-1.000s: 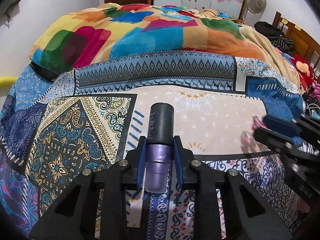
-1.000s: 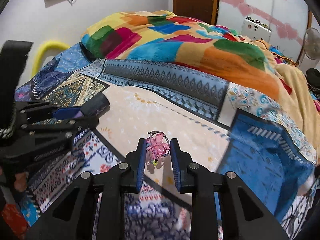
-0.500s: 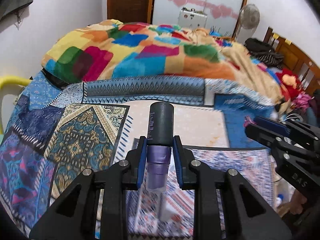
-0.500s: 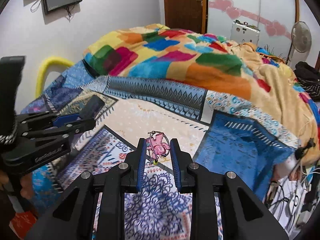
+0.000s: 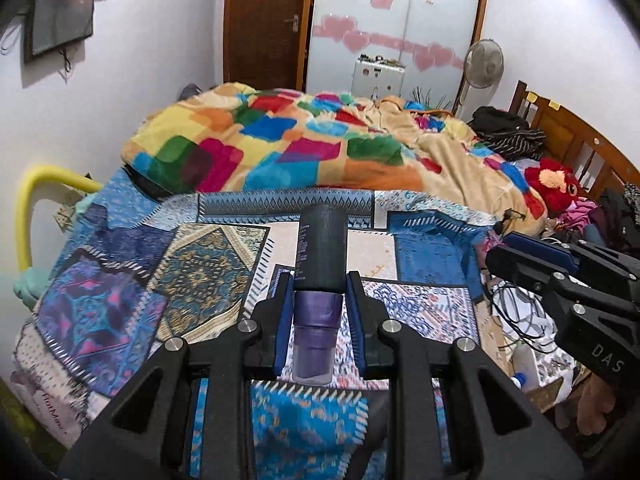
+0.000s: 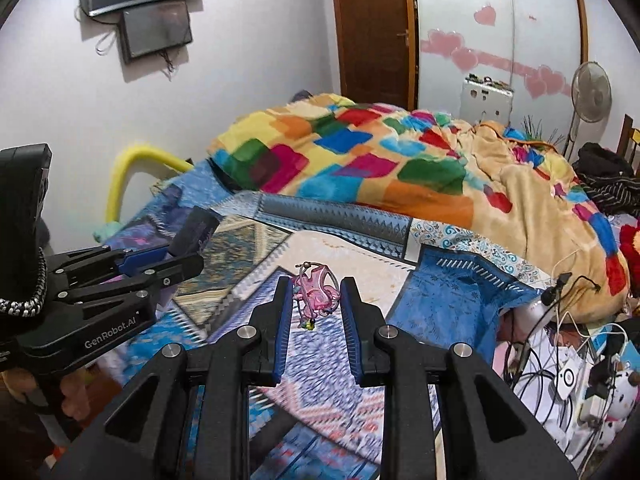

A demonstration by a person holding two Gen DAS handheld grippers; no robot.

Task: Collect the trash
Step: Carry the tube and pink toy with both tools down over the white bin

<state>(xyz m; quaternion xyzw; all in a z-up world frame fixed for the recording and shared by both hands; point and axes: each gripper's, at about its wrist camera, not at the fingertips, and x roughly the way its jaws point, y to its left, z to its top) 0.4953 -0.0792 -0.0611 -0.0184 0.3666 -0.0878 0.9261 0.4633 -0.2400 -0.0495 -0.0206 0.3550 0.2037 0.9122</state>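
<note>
My left gripper is shut on a slim bottle with a dark body and a purple cap, held lengthwise above the patterned bedspread. My right gripper is shut on a small pink trinket with a wire loop and dangling beads. Each gripper shows in the other's view: the right gripper at the right edge, the left gripper at the left with the bottle sticking out. Both hang high over the near end of the bed.
A colourful patchwork blanket is heaped on the far half of the bed. Tangled cables and clutter lie off the bed's right side. A yellow curved tube stands at the left wall. A fan and wooden door are behind.
Both grippers have risen and pulled back from the bedspread, each keeping its object. The bed now looks smaller and more of the room's walls, door and floor clutter shows.
</note>
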